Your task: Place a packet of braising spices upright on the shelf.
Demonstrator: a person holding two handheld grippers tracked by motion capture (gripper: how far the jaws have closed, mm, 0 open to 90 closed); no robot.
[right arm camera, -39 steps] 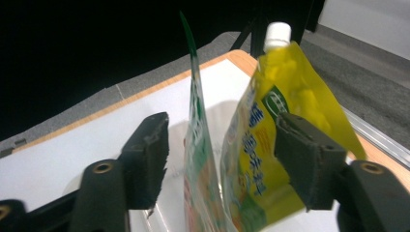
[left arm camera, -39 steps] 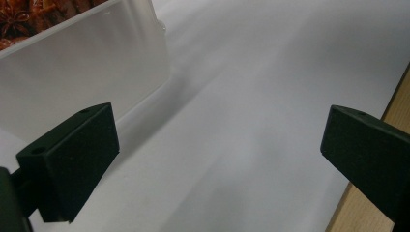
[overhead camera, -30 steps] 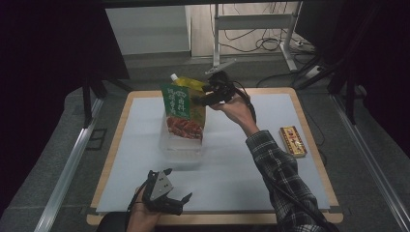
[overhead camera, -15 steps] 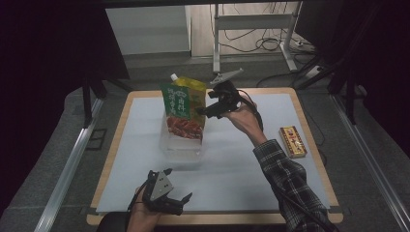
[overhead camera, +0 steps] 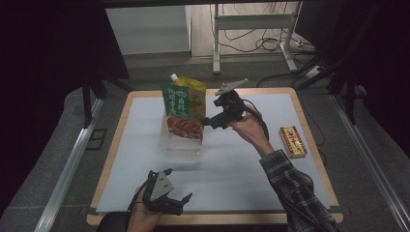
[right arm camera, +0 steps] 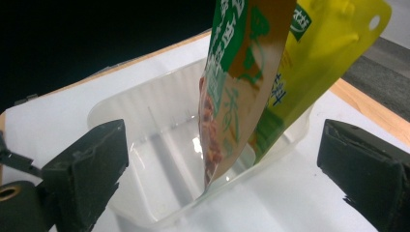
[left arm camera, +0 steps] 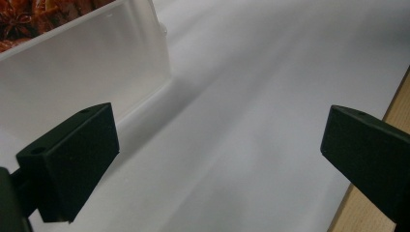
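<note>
The left hand-held gripper (overhead camera: 167,193) rests low on the table (overhead camera: 251,169), jaws spread with nothing between. Ahead of it, the clear tub (overhead camera: 181,142) holds two pouches (overhead camera: 183,108) standing upright. Just right of them, the right hand-held gripper (overhead camera: 208,121) has just been opening; its jaws stand wide, not touching the pouches.

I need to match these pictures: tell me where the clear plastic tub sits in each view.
High view: clear plastic tub at table centre, under the pouches.
Left gripper view: tub wall upper left.
Right gripper view: tub at centre, pouches standing inside.
Shared landmark: white mat.
</note>
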